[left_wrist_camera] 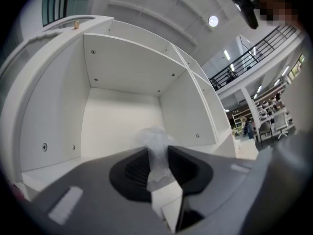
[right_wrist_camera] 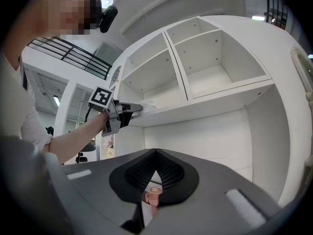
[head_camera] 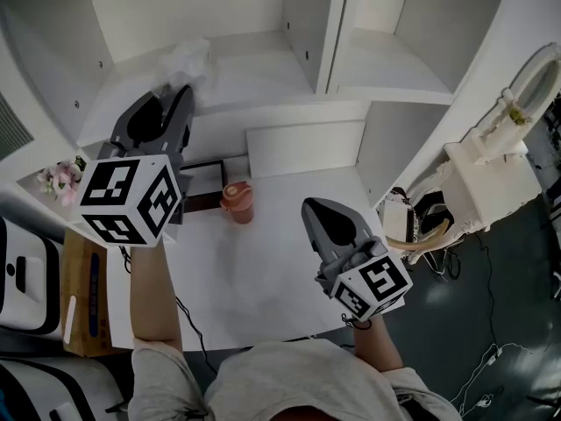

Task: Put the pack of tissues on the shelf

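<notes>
The pack of tissues [head_camera: 186, 62], in crinkly, cloudy-white plastic, is in the left compartment of the shelf [head_camera: 263, 102], with the left tongs [head_camera: 182, 93] clamped on its wrapper. The right tongs [head_camera: 321, 209] hang closed and empty near a pink cup [head_camera: 237, 202].

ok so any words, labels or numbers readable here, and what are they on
No readable words or numbers anywhere.
Left marker cube: only black-and-white square patterns, no text.
Right marker cube: the same.
Brown box: print too blurred to read.

The white table [head_camera: 280, 270] carries a pink cup [head_camera: 237, 203] beside a dark box [head_camera: 204, 203], below the white shelf [head_camera: 254, 70].
</notes>
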A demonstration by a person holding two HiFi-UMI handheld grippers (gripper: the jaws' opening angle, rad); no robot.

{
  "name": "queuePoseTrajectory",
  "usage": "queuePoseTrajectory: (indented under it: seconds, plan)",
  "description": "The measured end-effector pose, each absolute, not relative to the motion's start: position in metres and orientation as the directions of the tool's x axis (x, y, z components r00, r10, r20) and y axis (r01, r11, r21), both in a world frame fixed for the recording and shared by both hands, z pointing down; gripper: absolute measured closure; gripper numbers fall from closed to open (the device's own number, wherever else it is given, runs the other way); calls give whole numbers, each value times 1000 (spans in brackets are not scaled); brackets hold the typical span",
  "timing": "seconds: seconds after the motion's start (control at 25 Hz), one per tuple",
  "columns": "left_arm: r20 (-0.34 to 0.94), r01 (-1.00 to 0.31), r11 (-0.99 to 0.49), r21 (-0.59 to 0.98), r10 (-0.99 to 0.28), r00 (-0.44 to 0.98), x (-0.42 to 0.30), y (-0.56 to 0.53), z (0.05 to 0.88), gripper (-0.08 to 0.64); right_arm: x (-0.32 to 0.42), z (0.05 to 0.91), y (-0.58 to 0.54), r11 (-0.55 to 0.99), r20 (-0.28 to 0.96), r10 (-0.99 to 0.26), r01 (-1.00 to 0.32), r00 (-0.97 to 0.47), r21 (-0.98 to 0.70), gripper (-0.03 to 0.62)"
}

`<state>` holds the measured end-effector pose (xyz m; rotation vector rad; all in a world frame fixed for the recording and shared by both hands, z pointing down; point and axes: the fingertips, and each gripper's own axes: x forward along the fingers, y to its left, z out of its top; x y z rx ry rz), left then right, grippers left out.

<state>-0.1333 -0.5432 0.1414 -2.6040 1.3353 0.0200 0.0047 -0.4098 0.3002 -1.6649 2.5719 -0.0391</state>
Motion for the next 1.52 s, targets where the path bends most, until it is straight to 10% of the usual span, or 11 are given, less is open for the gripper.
queuePoseTrajectory:
  seconds: [0.96, 1.52]
  plan:
    - [-181, -819, -568, -82, -800, 572, -173, -527, 133, 314, -5, 300, -392, 414, -47, -910, -908, -412, -57, 591]
    - [-194, -857, -501, -124, -835, 516, -202, -482, 152, 560, -35, 301, -380, 484, -29, -875, -874, -483, -42, 591]
